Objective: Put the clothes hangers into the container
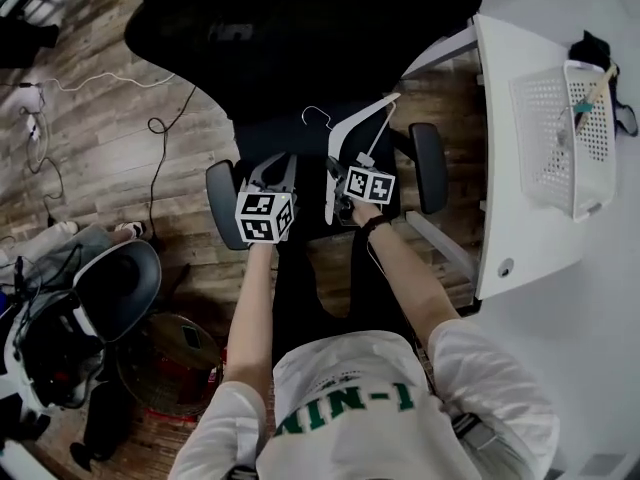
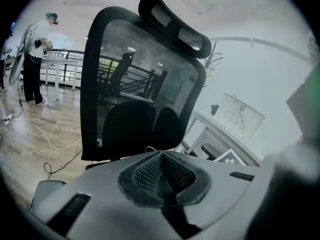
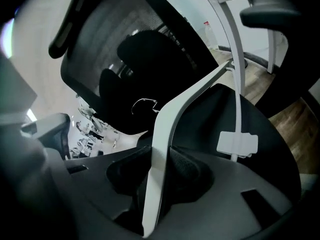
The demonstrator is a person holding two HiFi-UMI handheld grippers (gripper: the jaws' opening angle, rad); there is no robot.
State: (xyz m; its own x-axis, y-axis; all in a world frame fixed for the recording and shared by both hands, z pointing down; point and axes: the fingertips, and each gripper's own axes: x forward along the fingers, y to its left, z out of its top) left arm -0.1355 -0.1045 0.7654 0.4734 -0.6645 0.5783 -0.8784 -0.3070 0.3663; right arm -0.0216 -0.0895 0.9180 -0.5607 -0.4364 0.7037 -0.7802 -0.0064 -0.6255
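A white plastic hanger (image 1: pixel 345 133) with a wire hook lies on the seat of a black office chair (image 1: pixel 300 28). My right gripper (image 1: pixel 340 178) is shut on one arm of the white hanger (image 3: pixel 170 119); in the right gripper view the pads of the right gripper (image 3: pixel 161 169) press on both sides of that arm. A white clip (image 3: pixel 237 144) sits on the hanger's lower bar. My left gripper (image 1: pixel 278 163) hovers beside it over the seat; the left gripper (image 2: pixel 162 171) is shut with nothing held. The white mesh container (image 1: pixel 530 118) stands on the table at right, with another hanger (image 1: pixel 590 96) in it.
The white table (image 1: pixel 540 258) runs along the right, its edge close to the chair's right armrest (image 1: pixel 428 168). The left armrest (image 1: pixel 222 203) is next to my left gripper. Cables (image 1: pixel 160 128) and gear (image 1: pixel 80 318) lie on the wooden floor at left. A person (image 2: pixel 35 59) stands far off.
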